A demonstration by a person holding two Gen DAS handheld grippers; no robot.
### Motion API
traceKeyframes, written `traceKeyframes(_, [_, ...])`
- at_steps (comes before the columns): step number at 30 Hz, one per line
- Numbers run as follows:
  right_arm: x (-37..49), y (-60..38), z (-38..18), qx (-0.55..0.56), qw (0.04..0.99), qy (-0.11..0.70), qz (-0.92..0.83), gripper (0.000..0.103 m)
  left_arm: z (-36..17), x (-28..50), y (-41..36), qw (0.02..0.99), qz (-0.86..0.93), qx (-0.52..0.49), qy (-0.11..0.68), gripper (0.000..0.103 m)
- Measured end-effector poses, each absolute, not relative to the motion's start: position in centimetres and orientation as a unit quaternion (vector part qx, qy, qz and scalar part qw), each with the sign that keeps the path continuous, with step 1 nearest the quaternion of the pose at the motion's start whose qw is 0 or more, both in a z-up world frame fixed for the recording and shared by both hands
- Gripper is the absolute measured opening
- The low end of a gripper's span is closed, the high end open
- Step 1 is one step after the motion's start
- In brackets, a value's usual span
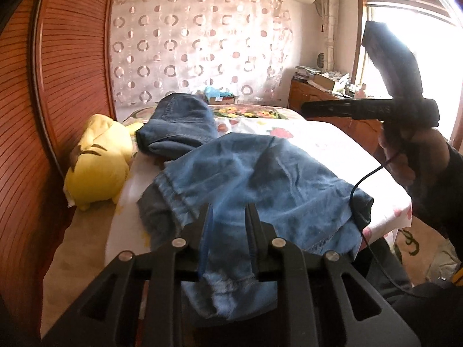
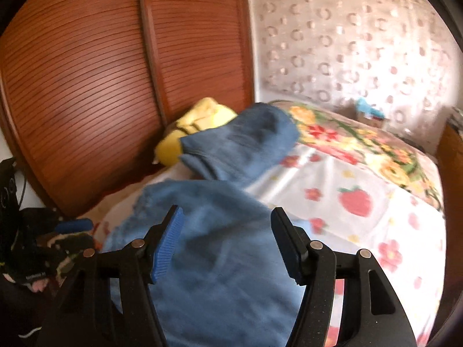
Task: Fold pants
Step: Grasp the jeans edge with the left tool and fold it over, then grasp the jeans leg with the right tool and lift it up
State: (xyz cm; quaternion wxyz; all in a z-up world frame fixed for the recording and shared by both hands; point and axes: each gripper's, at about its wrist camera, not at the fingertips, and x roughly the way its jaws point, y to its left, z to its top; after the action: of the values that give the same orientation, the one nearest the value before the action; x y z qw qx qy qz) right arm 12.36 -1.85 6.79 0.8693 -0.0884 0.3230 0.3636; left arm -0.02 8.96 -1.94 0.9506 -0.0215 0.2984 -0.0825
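1. My left gripper has its fingers only a little apart. A fold of the jeans lies between them, but the pads do not seem to press on the cloth, so I judge that I have let it go.
2. My right gripper stands wide open and holds nothing. The blue denim lies below and between its fingers; whether they touch it I cannot tell.
3. The jeans lie on the bed, over the flowered sheet. One folded layer is directly ahead of my left fingers. Another bunched part lies farther ahead, near the yellow plush toy, which is to the left of my fingers.
4. I judge that one fold is just laid down and both hands are releasing. The pants are not yet a tidy packet.
5. The next move, I think, calls for taking the far bunched part with both grippers, at two points well apart. Then I bring it toward me over the near layer, keeping the edges even.
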Motion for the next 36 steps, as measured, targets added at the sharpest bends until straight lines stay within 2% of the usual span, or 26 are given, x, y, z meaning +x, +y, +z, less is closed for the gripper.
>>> traceKeyframes(12, [11.6, -9.1, 9.9, -0.104, 0.9, 0.303, 0.295, 0.065, -2.5, 3.4, 6.5, 0.947, -0.09, -0.024, 0.306, 0.021])
traceKeyframes(23, [10.6, -11.3, 12.0, -0.121, 0.91, 0.284, 0.277, 0.066, -3.5, 5.0, 6.2, 0.945, -0.073, -0.023, 0.319, 0.021])
traceKeyframes(36, [14.9, -8.0, 2.1, -0.091, 0.869, 0.363, 0.325, 0.068, -4.9, 6.9, 6.8, 0.941, -0.054, -0.013, 0.334, 0.021])
